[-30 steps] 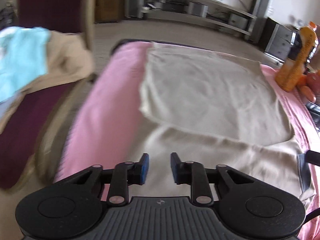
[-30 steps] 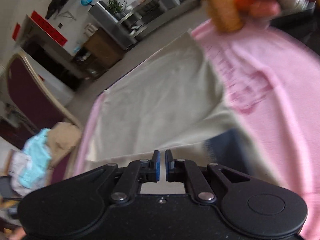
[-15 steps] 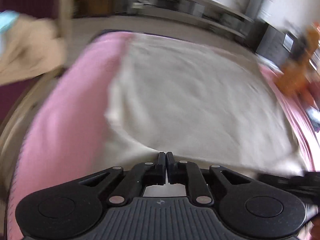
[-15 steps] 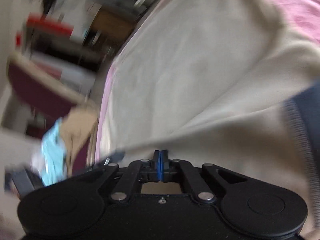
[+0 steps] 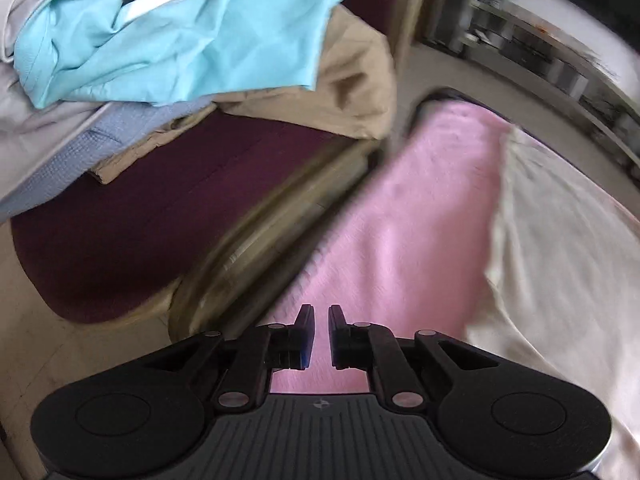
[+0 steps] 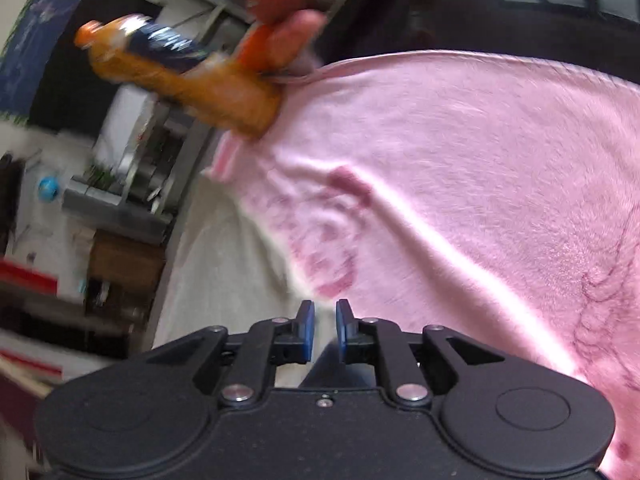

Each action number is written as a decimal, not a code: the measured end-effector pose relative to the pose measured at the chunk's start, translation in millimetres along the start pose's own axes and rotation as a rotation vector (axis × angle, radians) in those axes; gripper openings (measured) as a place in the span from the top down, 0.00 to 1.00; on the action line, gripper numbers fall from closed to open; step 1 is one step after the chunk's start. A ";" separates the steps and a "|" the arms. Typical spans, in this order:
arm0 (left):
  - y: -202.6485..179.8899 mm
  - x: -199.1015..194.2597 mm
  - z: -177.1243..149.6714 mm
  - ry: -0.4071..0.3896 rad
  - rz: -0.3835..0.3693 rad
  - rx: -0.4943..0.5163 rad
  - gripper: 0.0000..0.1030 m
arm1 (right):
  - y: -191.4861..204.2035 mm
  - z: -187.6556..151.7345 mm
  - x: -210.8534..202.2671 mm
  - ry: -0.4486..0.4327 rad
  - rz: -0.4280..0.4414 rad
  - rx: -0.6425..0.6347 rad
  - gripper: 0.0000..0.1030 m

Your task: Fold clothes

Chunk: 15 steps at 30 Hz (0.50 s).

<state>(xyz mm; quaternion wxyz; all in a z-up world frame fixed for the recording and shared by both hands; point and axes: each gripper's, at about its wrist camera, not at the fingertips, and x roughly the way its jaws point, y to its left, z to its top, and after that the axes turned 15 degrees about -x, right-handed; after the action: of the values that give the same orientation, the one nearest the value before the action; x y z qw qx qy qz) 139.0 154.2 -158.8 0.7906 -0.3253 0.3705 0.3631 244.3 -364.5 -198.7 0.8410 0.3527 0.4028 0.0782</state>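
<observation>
Left wrist view: the left hand-held gripper (image 5: 319,320) tilts down over the pink cloth (image 5: 400,208), its jaws a narrow gap apart and empty; the beige garment (image 5: 560,280) lies to its right. The right hand-held gripper (image 6: 322,316) also points downward at that garment's edge, jaws opening, nothing pinched, with an orange bottle (image 6: 180,80) beyond.

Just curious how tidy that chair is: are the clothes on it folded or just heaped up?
Heaped, not folded. The turquoise garment lies crumpled over a tan one on the chair.
</observation>
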 end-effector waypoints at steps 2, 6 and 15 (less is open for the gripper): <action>-4.1 -17.7 -12.0 0.034 -0.054 0.079 0.86 | 14.5 2.1 -15.6 0.039 0.056 -0.081 0.87; -10.3 -45.5 -45.3 0.083 -0.160 0.257 0.83 | 38.5 2.7 -42.8 0.113 0.065 -0.283 0.77; -39.4 -22.2 -60.2 -0.001 -0.191 0.297 0.83 | 55.1 -32.0 7.8 0.315 0.162 -0.345 0.85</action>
<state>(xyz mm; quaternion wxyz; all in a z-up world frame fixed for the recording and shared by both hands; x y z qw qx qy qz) 139.8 79.0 -161.8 0.8610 -0.2386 0.3870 0.2279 234.4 -303.6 -181.0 0.8067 0.2183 0.4797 0.2671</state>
